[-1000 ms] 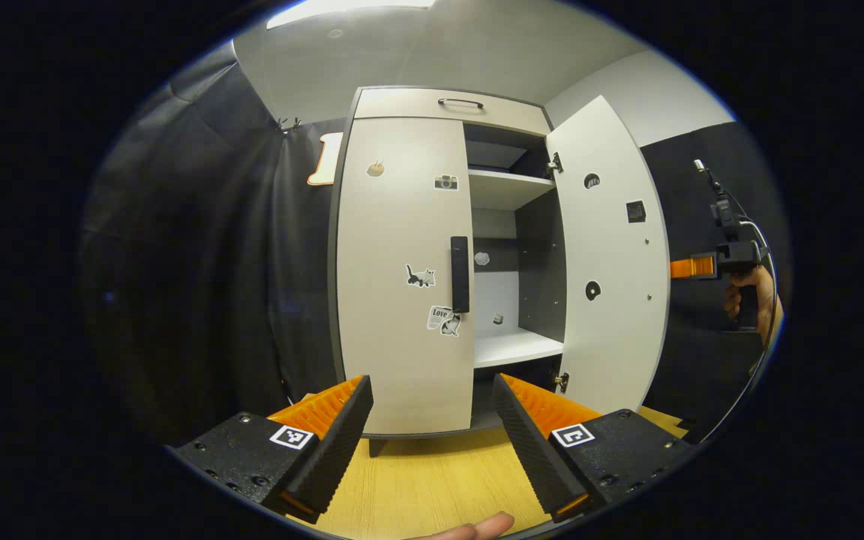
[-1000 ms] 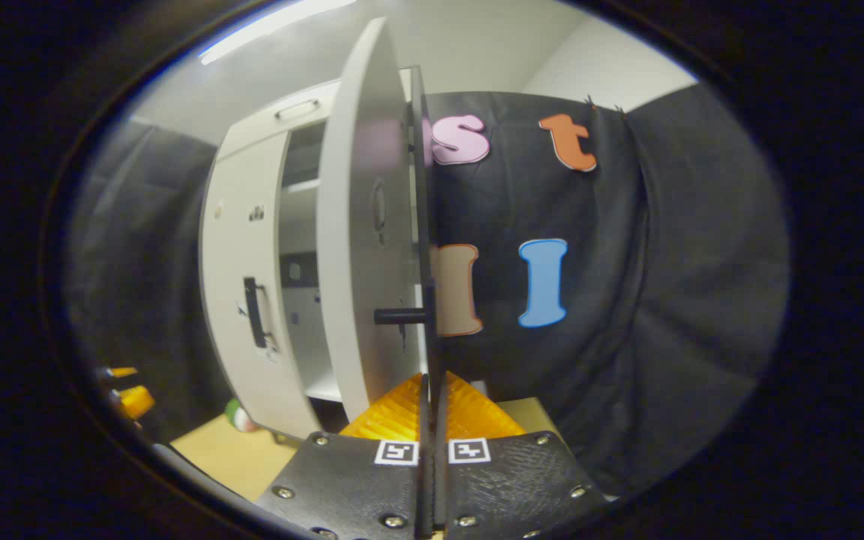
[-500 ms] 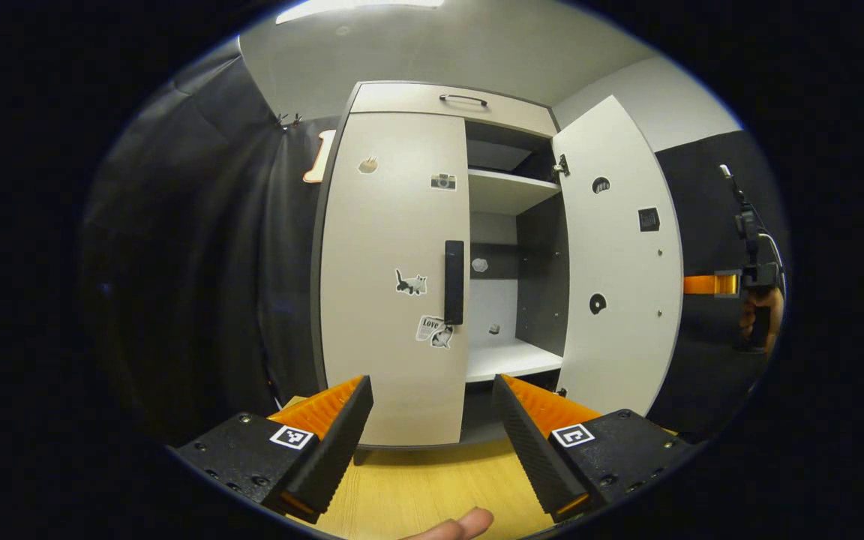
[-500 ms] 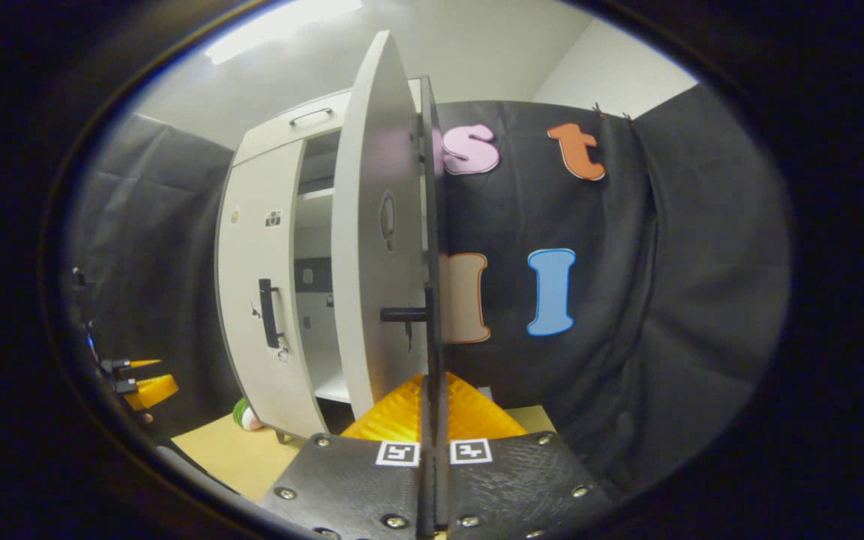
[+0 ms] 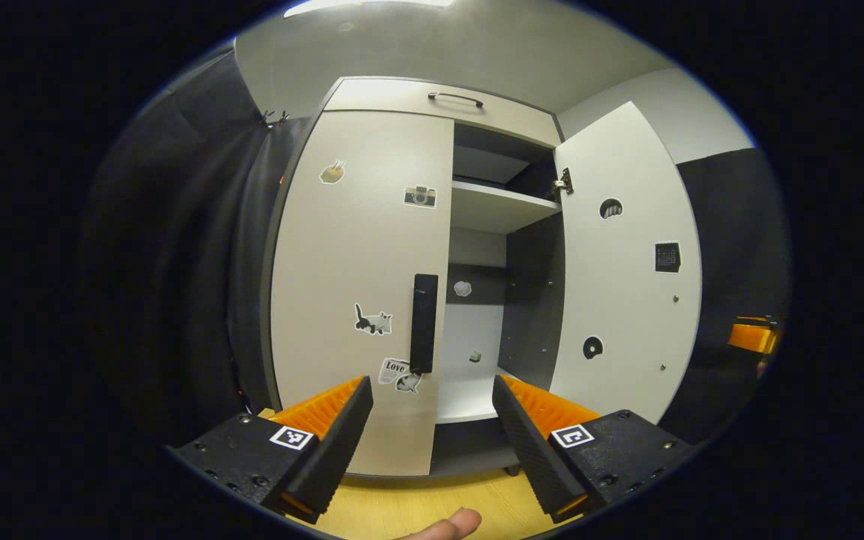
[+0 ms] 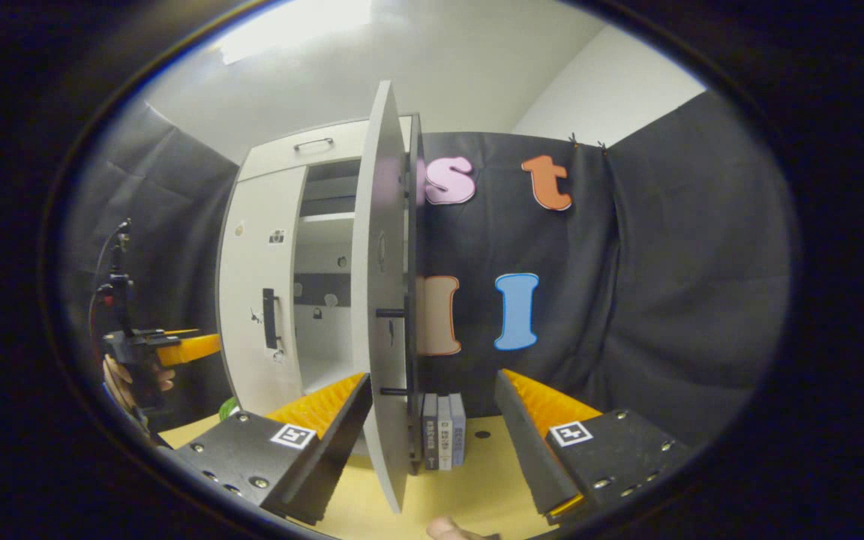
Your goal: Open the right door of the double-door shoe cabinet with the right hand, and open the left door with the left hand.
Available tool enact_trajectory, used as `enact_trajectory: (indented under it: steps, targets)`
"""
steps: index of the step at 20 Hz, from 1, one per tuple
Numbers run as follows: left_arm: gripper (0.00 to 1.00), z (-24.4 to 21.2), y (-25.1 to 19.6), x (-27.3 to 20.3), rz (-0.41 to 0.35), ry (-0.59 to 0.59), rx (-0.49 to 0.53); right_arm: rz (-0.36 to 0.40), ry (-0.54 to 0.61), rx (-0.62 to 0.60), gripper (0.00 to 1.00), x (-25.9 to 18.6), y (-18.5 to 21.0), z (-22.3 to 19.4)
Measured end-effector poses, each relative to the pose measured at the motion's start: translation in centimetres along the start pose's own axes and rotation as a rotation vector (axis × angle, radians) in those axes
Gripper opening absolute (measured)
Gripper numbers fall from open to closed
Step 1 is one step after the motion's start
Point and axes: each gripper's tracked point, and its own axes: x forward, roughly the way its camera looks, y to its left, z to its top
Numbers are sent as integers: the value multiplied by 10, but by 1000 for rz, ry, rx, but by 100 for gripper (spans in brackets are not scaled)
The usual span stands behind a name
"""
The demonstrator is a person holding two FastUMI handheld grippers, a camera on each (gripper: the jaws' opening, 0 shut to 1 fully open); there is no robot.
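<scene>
The pale double-door shoe cabinet (image 5: 402, 94) fills the left gripper view. Its left door (image 5: 357, 247) is closed, with a black vertical handle (image 5: 424, 322) on its right edge. The right door (image 5: 627, 262) stands swung wide, showing shelves inside. My left gripper (image 5: 432, 420) is open, just short of that handle and a little below it. In the right gripper view the right door (image 6: 381, 300) is edge-on, its black handle (image 6: 412, 337) on the outer face. My right gripper (image 6: 432, 420) is open, with the door's edge between its fingers but apart from them.
The cabinet stands on a yellow wooden table (image 6: 477, 480). Three upright books (image 6: 443, 442) sit behind the open door. A hand (image 6: 128, 375) holds the left gripper (image 6: 184, 346) at the left of the right gripper view. The right gripper (image 5: 751, 336) shows beyond the open door.
My right gripper has opened, let go of the right door's handle and drawn back. My left gripper has moved closer to the left door's handle.
</scene>
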Motion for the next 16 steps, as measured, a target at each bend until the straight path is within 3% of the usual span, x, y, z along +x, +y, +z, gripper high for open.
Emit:
enact_trajectory:
  steps: [7, 16]
  targets:
    - [99, 6, 11, 81, 56, 9, 3, 31, -6, 17, 98, -44, 19, -21]
    - [96, 10, 24, 141, 118, -16, 57, 52, 38, -23, 98, -48, 27, -48]
